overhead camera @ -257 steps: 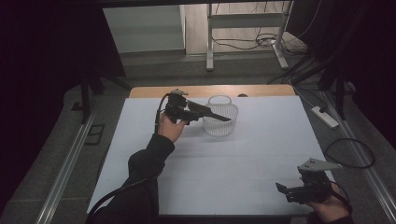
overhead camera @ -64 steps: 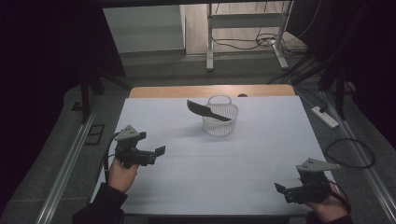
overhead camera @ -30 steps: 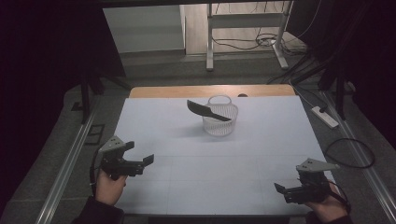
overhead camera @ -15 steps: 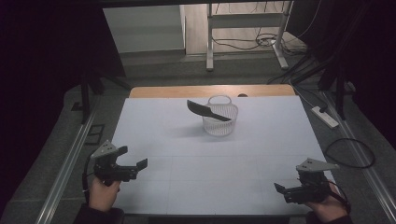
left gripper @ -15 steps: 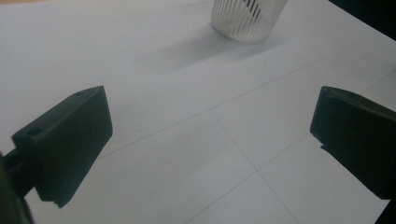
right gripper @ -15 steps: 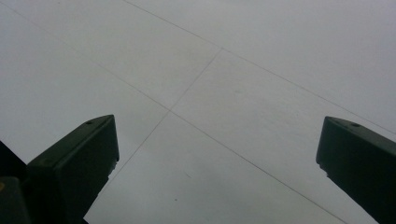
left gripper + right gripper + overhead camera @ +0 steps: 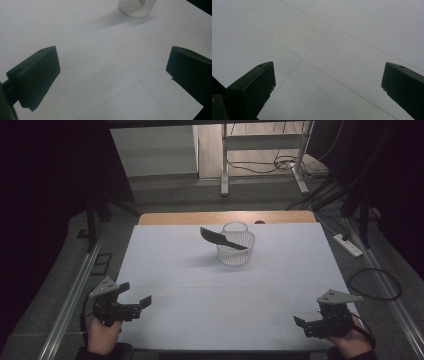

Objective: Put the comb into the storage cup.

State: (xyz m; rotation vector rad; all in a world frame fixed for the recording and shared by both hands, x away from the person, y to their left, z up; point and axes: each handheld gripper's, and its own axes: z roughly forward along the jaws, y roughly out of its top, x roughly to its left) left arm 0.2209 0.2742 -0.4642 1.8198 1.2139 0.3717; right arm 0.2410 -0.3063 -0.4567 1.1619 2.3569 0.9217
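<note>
A black blade-shaped tool lies tilted across the rim of a clear ribbed cup at the far middle of the white table. My left gripper is held low at the near left corner, open and holding nothing. In the left gripper view its jaws stand wide apart over bare table, with the cup far ahead. My right gripper rests at the near right corner, also open. In the right gripper view the jaws frame only white table.
A wooden strip runs along the table's far edge. Metal rails flank both sides. A power strip and cables lie on the floor to the right. A desk frame stands beyond.
My left gripper let go of the black tool on the cup, then drew back toward the near left corner and kept sliding left. The right gripper stayed put.
</note>
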